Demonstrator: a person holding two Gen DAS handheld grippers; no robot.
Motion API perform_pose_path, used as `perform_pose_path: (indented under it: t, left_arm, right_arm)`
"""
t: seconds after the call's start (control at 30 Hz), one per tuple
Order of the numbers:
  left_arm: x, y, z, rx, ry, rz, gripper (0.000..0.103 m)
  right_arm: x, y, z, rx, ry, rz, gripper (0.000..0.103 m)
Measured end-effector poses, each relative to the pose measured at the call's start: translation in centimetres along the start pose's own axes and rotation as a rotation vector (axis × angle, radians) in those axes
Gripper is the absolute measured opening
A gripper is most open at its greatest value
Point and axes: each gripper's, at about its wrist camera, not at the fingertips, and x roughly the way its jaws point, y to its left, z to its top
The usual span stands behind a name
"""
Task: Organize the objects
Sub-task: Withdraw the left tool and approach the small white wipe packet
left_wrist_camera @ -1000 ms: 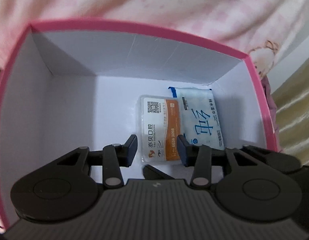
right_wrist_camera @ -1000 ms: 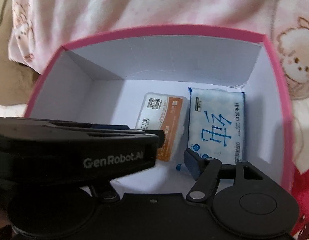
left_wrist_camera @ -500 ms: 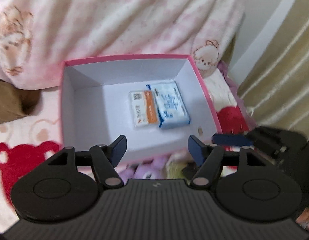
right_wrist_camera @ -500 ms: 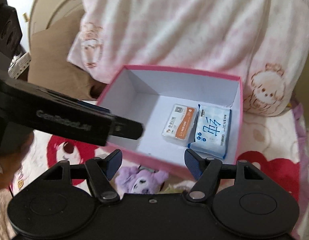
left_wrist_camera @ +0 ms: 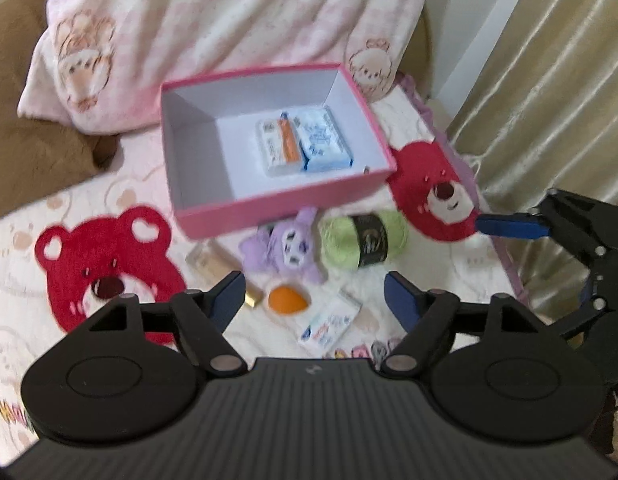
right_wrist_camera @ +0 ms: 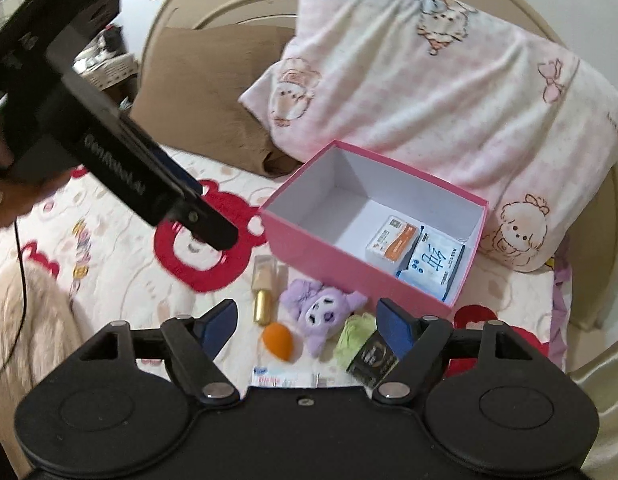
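A pink box (left_wrist_camera: pixel 269 208) (right_wrist_camera: pixel 309 248) sits on the bed and holds an orange-and-white packet (left_wrist_camera: pixel 279 146) (right_wrist_camera: pixel 393 242) beside a blue tissue pack (left_wrist_camera: pixel 323 144) (right_wrist_camera: pixel 433 266). In front of the box lie a purple plush (left_wrist_camera: pixel 287 248) (right_wrist_camera: pixel 325 312), a green yarn ball (left_wrist_camera: pixel 365 238) (right_wrist_camera: pixel 357 338), an orange sponge (left_wrist_camera: pixel 287 299) (right_wrist_camera: pixel 277 342), a gold-capped bottle (left_wrist_camera: pixel 217 266) (right_wrist_camera: pixel 265 288) and a small white packet (left_wrist_camera: pixel 329 326) (right_wrist_camera: pixel 285 380). My left gripper (left_wrist_camera: pixel 313 300) is open and empty above them. My right gripper (right_wrist_camera: pixel 305 322) is open and empty too.
A pink bear-print pillow (left_wrist_camera: pixel 229 20) (right_wrist_camera: pixel 449 100) and a brown pillow (left_wrist_camera: pixel 33 152) (right_wrist_camera: pixel 205 92) lie behind the box. The blanket has red bear patches (left_wrist_camera: pixel 105 268). A beige curtain (left_wrist_camera: pixel 549 80) hangs at the right. The right gripper shows at the bed's right edge (left_wrist_camera: pixel 581 240).
Both grippers have pulled back up and out of the box, so the loose objects in front of it have come into view. The two packets stay in the box.
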Motion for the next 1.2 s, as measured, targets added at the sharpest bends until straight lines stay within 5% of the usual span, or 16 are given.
perform_pose_path:
  t: [0.4,0.57,1.2]
  left_arm:
    - [4.4,-0.4,-7.8,-0.011,0.037,-0.038,0.079]
    - [6.9,-0.6,-9.5,-0.002,0.006,-0.072,0.085]
    - [16.0,2.0,-13.4,-0.187,-0.012,-0.066,0.085]
  right_arm:
    - [2.0,1.3,-7.4,-0.004,0.033,0.102,0.086]
    - [5.3,2.6,-9.5,-0.078,0.088,0.044,0.086]
    - [15.9,3.5,-11.6,-0.108,0.197,0.071,0.086]
